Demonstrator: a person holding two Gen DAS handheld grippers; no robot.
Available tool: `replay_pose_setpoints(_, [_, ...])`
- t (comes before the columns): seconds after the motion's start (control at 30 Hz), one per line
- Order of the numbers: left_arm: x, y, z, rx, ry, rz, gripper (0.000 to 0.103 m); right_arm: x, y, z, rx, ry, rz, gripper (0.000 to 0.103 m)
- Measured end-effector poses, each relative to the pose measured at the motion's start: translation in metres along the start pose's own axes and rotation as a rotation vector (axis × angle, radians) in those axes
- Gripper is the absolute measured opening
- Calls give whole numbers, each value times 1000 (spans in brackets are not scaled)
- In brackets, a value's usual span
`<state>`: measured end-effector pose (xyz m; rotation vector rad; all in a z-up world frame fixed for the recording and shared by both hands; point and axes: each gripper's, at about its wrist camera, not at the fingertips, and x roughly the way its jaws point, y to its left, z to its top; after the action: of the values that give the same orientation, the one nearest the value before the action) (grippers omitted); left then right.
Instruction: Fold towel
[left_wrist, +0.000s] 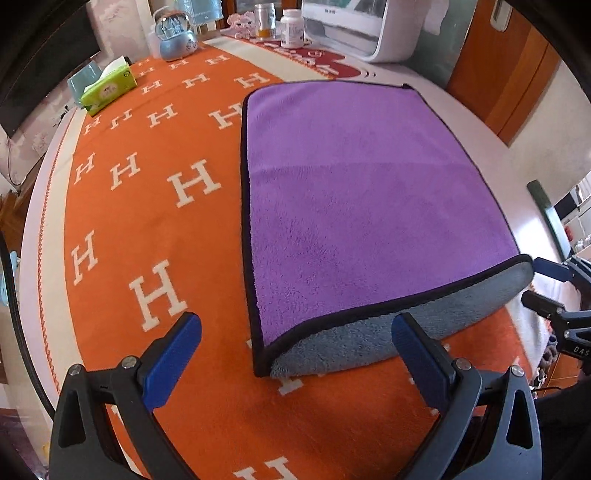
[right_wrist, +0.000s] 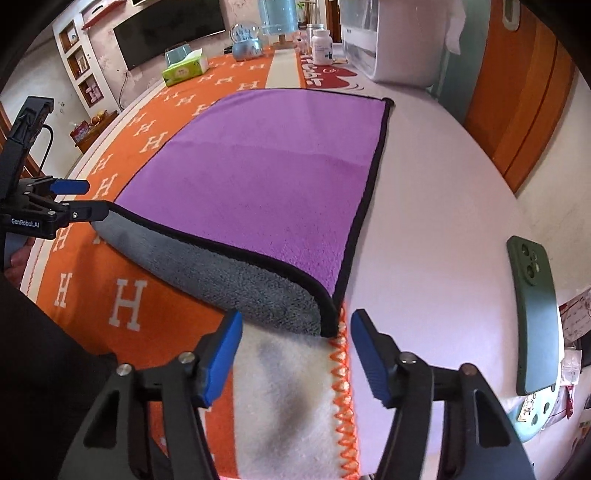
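Note:
A purple towel with a black hem and a grey underside lies on the orange blanket; it also shows in the right wrist view. Its near edge curls up and shows the grey side. My left gripper is open, its fingers either side of the towel's near left corner, a little short of it. My right gripper is open just in front of the near right corner. Each gripper shows at the edge of the other's view, the right one and the left one.
A green phone lies on the white table to the right. At the back stand a green tissue box, a snow globe, a white pill bottle, a jar and a white appliance.

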<state>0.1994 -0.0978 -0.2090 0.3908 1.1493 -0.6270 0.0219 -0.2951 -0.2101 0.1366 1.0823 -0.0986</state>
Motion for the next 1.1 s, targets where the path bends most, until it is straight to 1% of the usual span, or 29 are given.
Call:
replay_pose_setpoints(0.07, [4,0,1,0,7,-11,102,1,-1,1,1,-5,6,53])
replay_pose_setpoints(0.13, [6,0,1,-6,14,-23,102,1,-2,2,-4,-16,14,53])
replay_pose_setpoints(0.2, [10,0,2,-15,24,-34,99,2,-2,4,-12,-23,18,50])
replay_pose_setpoints(0.27, [13,1,3,-19,32,-38,95,5,-3,6,-14,-17,28,42])
replay_pose_setpoints(0.3, [14,2,3,-21,33,-44,94,5,-3,7,-14,-17,34,41])
replay_pose_setpoints(0.4, [16,1,2,-27,45,-66,86,6,-5,9,-11,-18,43,37])
replay_pose_setpoints(0.47, [18,1,0,-32,62,-86,74,5,-7,8,-7,-17,44,30])
replay_pose_setpoints(0.57, [20,2,-4,-46,80,-101,64,5,-9,7,-2,-13,43,23])
replay_pose_setpoints(0.6, [20,2,-5,-48,80,-100,62,4,-10,6,0,-12,43,22])
replay_pose_setpoints(0.67, [19,3,-7,-56,79,-95,50,4,-12,5,4,-13,44,19])
replay_pose_setpoints(0.7, [17,3,-7,-60,78,-96,46,3,-12,5,5,-15,43,18])
replay_pose_setpoints(0.77, [17,6,-9,-73,77,-99,36,3,-12,4,6,-17,43,16])
replay_pose_setpoints(0.8, [17,7,-9,-78,78,-100,34,3,-12,4,7,-16,42,15])
replay_pose_setpoints(0.87, [16,10,-10,-84,79,-99,23,2,-13,4,9,-18,43,12])
replay_pose_setpoints(0.93, [14,13,-11,-85,83,-94,17,1,-13,4,12,-23,44,11])
replay_pose_setpoints(1.03, [14,14,-11,-85,87,-92,12,-1,-14,4,22,-28,49,6])
replay_pose_setpoints(1.1, [13,14,-11,-88,85,-87,11,-1,-13,4,19,-27,45,6])
